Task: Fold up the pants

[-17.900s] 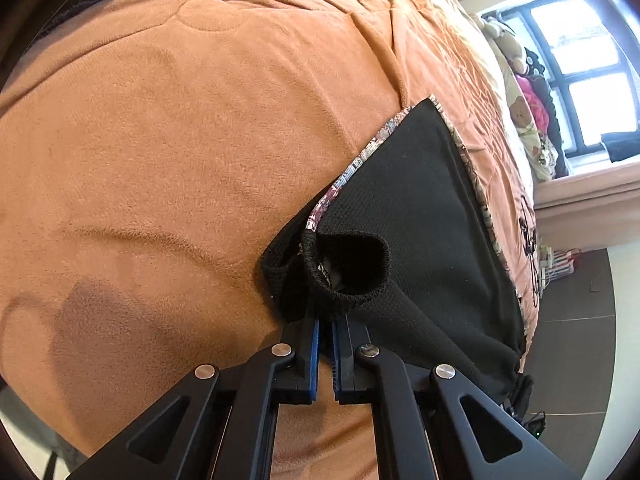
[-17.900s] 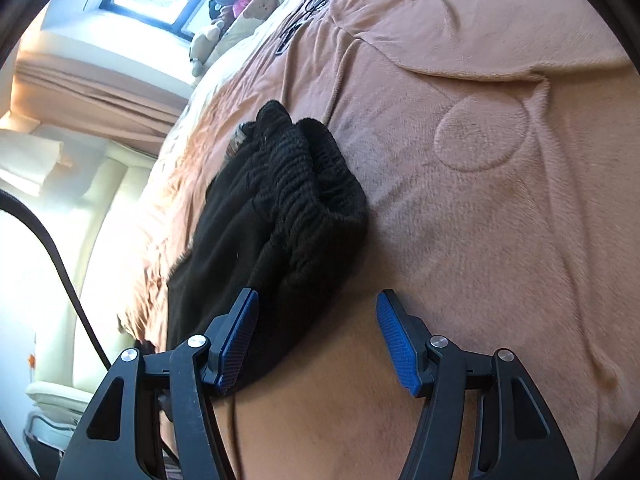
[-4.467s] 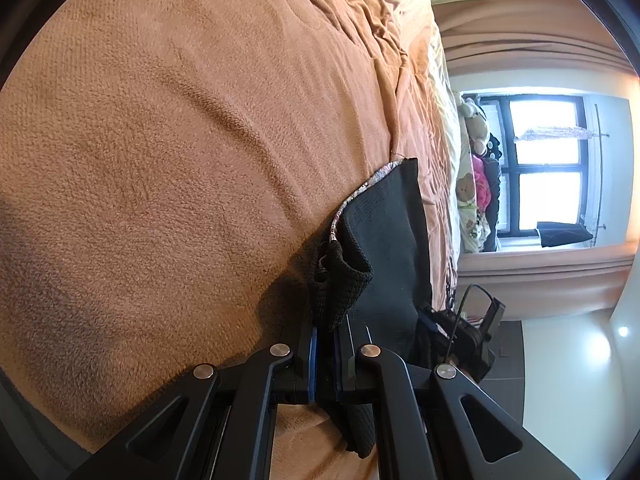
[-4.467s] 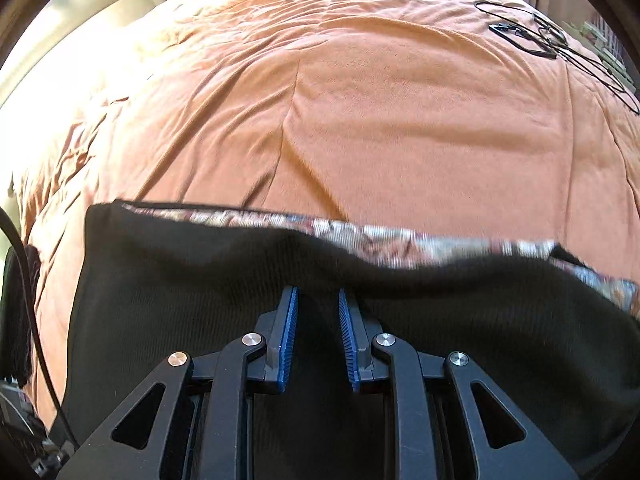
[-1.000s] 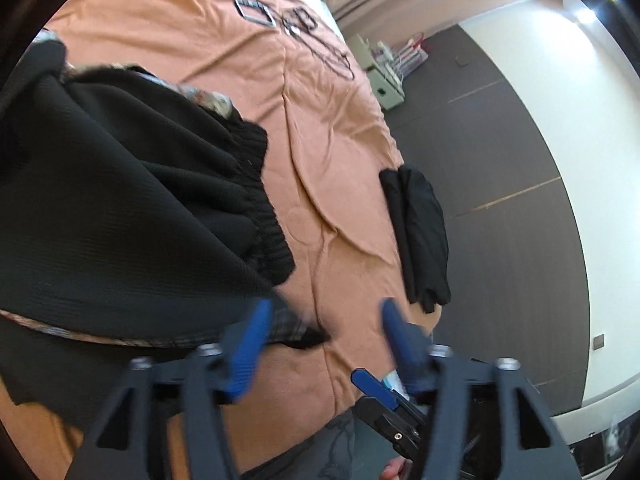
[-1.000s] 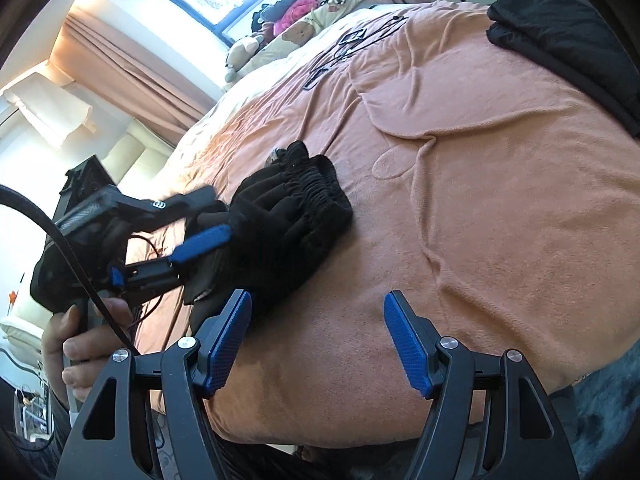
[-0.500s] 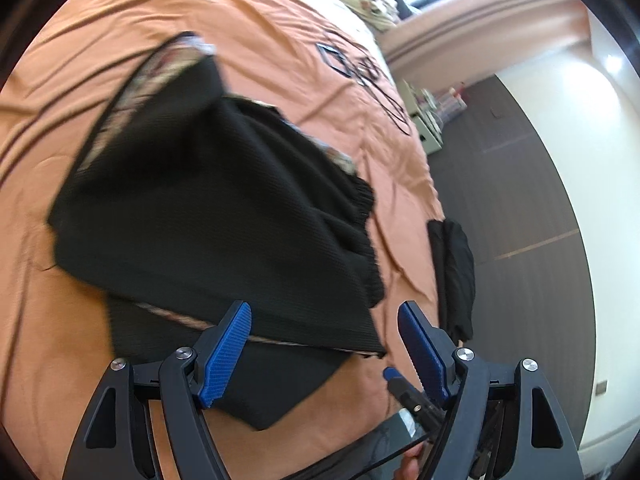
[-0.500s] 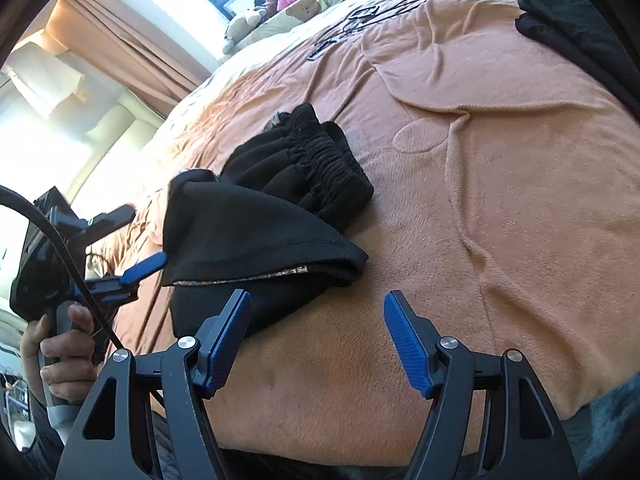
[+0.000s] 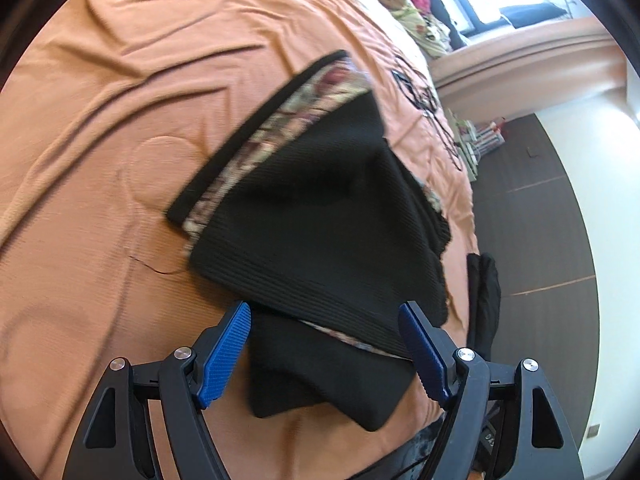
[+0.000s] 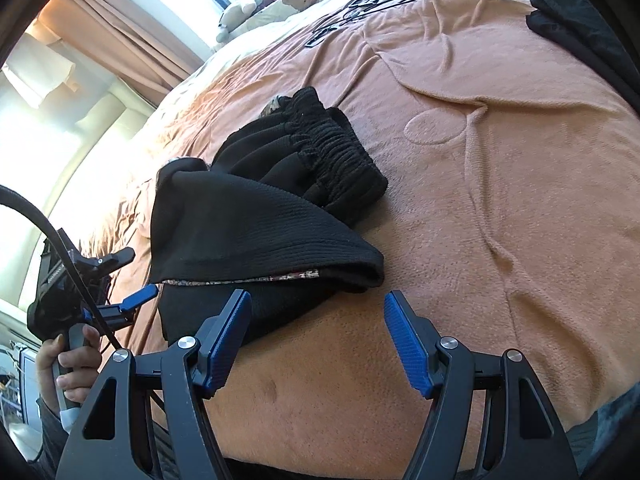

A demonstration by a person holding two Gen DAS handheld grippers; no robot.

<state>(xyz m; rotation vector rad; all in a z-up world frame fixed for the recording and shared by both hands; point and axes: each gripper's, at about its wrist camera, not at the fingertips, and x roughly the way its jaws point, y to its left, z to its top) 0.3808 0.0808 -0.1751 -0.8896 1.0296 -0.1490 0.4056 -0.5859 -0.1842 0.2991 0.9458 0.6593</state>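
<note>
Left wrist view: my left claw (image 9: pixel 325 334) hangs above the near edge of the black pants (image 9: pixel 320 216), blue pads spread wide, gripping nothing.
Blanket: an orange fleece blanket (image 9: pixel 120 80) covers the bed; everything below is placed from the pants lying on it.
Pants: folded over into a rough triangle near the blanket's front edge, a floral-lined hem (image 9: pixel 280 120) showing along the far side, gathered elastic waistband (image 10: pixel 340 152) bunched behind the top flap.
Other garment: a second black garment (image 9: pixel 484 300) lies just beyond the pants, at the bed's edge.
Right claw: my right claw (image 10: pixel 318 336) is released too, pads wide apart, hovering just in front of the pants' folded corner, not touching.
Left hand: my hand (image 10: pixel 70 364) grips the left claw's handle, beside the pants.
Cables: thin black cables (image 10: pixel 360 4) lie well beyond the pants.
</note>
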